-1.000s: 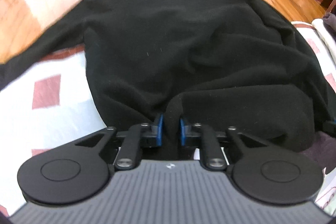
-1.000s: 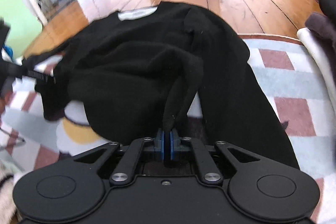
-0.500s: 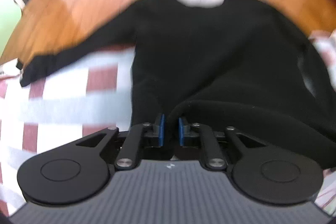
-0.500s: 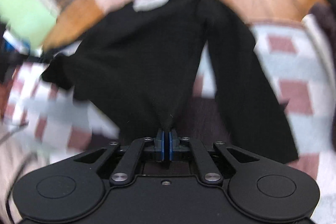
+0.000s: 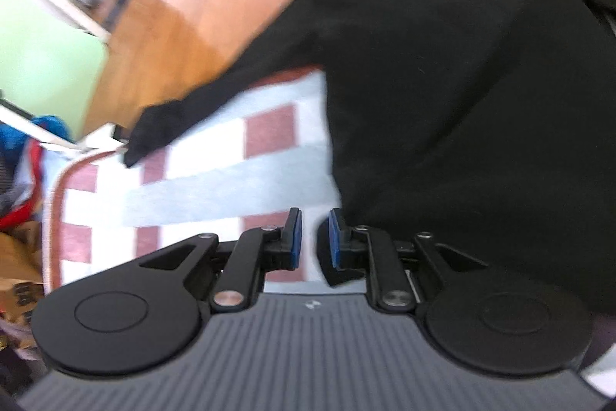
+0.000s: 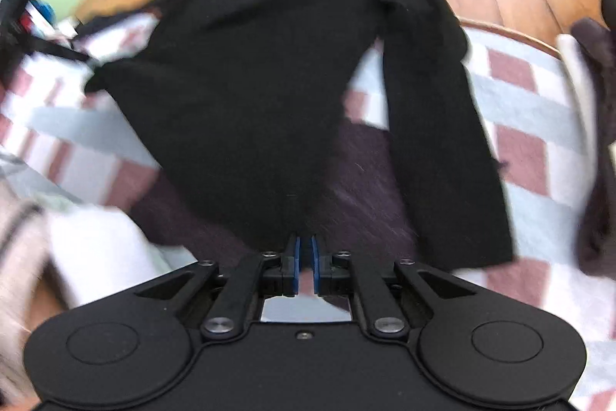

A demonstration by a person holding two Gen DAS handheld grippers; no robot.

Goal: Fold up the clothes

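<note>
A black long-sleeved sweater (image 5: 442,83) with a white neck lining lies spread on a checked rug, collar far from me. In the left wrist view its left sleeve (image 5: 200,114) stretches out to the left. My left gripper (image 5: 312,241) is slightly open and empty; the hem lies just against its right finger. In the right wrist view the sweater (image 6: 261,83) fans out from my right gripper (image 6: 304,264), which is shut on the sweater's hem. Its right sleeve (image 6: 442,149) hangs down the right side.
The rug (image 5: 231,160) is checked in white, pale blue and dull red over a wooden floor (image 5: 200,18). A dark purple garment (image 6: 362,180) lies under the hem. Coloured clothes (image 5: 19,160) are piled at the far left, more dark clothes (image 6: 593,72) at the right.
My left gripper has let go of the hem and shifted left, its jaws now slightly apart. My right gripper still holds the hem; the sweater now lies flatter and more spread.
</note>
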